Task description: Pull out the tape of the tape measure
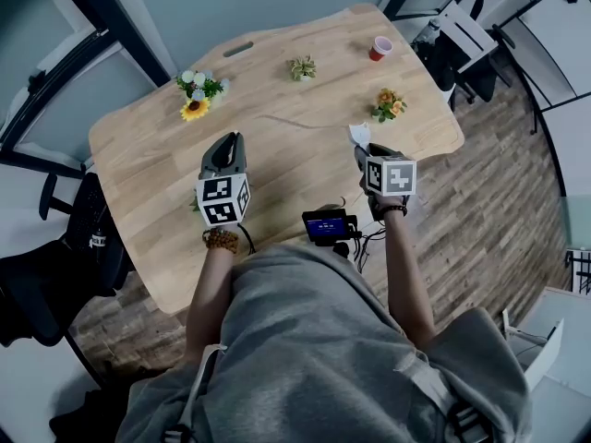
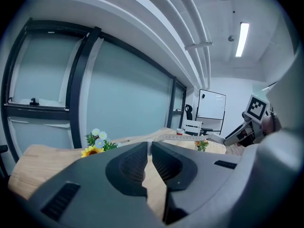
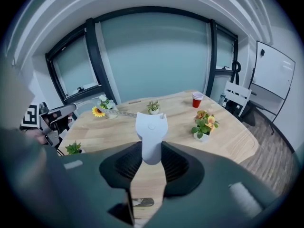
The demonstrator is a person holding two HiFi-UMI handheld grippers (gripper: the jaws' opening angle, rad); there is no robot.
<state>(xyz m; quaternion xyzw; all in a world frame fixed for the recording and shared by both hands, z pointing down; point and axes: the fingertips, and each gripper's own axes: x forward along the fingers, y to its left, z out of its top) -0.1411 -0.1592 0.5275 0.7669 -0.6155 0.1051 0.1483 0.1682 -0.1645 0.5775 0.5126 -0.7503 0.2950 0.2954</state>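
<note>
My right gripper (image 3: 151,148) is shut on a white tape measure (image 3: 151,133), whose case sticks up from between the jaws. In the head view that tape measure (image 1: 359,136) shows at the right gripper's (image 1: 362,151) tip, over the wooden table (image 1: 148,155). A thin, pale tape (image 2: 185,137) runs from it across the table to my left gripper (image 2: 150,146), which is shut on the tape's end. The tape (image 3: 118,113) hangs taut above the tabletop between the two grippers. My left gripper (image 1: 231,146) is held at about the same height as the right.
On the table stand a sunflower pot (image 1: 197,95), a small green plant (image 1: 302,67), an orange flower pot (image 1: 389,105) and a red cup (image 1: 380,48). A device with a blue screen (image 1: 326,225) sits at the near edge. Chairs (image 1: 462,40) stand at the far right.
</note>
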